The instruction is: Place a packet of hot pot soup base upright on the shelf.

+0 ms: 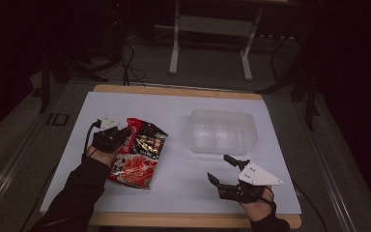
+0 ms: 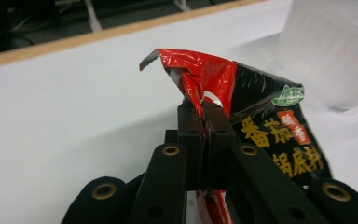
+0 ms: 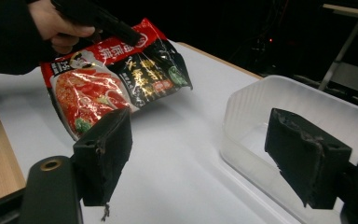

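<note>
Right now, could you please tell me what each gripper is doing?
Left gripper: closed on the top edge of the red and black food packet.
Right gripper: open, holding nothing, beside the clear plastic container.

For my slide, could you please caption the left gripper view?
Left gripper shut on the red-and-black food packet, above the white table.

Sauce packet (image 1: 139, 153) sits left of table (image 1: 183, 104) centre, nr left edge; plastic tub (image 1: 223, 130) right of it, twd far right corner. Right gripper (image 1: 221, 170) in front of tub, nr front edge.
</note>
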Demonstrator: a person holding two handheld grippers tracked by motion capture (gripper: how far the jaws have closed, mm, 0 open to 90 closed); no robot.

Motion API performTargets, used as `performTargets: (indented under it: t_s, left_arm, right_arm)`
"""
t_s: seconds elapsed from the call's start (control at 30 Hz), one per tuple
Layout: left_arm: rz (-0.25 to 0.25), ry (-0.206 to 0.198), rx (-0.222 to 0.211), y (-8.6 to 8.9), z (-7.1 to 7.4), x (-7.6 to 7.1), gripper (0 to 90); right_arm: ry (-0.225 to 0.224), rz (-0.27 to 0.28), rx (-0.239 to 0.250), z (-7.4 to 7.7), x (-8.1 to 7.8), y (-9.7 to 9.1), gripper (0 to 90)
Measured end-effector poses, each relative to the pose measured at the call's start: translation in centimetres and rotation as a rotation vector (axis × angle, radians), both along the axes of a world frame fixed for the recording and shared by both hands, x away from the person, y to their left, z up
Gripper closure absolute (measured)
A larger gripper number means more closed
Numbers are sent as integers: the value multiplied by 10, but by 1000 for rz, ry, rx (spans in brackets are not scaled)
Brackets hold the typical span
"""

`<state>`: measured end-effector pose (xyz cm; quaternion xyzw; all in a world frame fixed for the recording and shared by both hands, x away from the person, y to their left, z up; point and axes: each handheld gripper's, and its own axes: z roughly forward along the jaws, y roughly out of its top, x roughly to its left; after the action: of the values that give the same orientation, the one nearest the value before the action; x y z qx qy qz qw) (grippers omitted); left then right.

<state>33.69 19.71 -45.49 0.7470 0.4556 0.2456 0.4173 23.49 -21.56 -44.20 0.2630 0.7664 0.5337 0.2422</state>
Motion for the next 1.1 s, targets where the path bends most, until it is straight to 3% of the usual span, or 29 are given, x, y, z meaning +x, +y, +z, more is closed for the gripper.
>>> performTargets:
  t_s: [0.17,0.33,0.4,0.43,0.7,0.77,0.87,1.0,1.03,1.1]
  left_arm:
    - [-2,-68,-16,-3,13,-16,878]
    - [-39,-125,-17,-7,29,-35,881]
    - [-39,-125,-17,-7,29,-35,882]
    - [-63,-156,-29,-9,41,-46,883]
    - [-114,-233,-139,-10,70,-64,883]
    - [-134,-255,-178,-12,76,-66,883]
    - [-171,-279,-203,-17,84,-67,883]
    - [-183,-293,-219,-21,88,-67,883]
    - [-211,-302,-273,-23,89,-66,883]
    - [-224,-300,-304,-25,89,-64,883]
  right_arm:
    - [3,13,21,0,-1,0,229]
    - [-3,15,22,1,-1,-1,230]
    - [-1,15,27,2,-1,-1,229]
    - [4,19,38,3,-1,-2,230]
    - [13,28,55,10,1,-1,241]
    - [9,34,67,15,3,0,241]
    - [-16,38,55,26,5,3,242]
    - [-28,44,64,39,8,8,248]
    - [-7,57,94,50,12,10,291]
    - [-21,66,98,59,17,14,291]
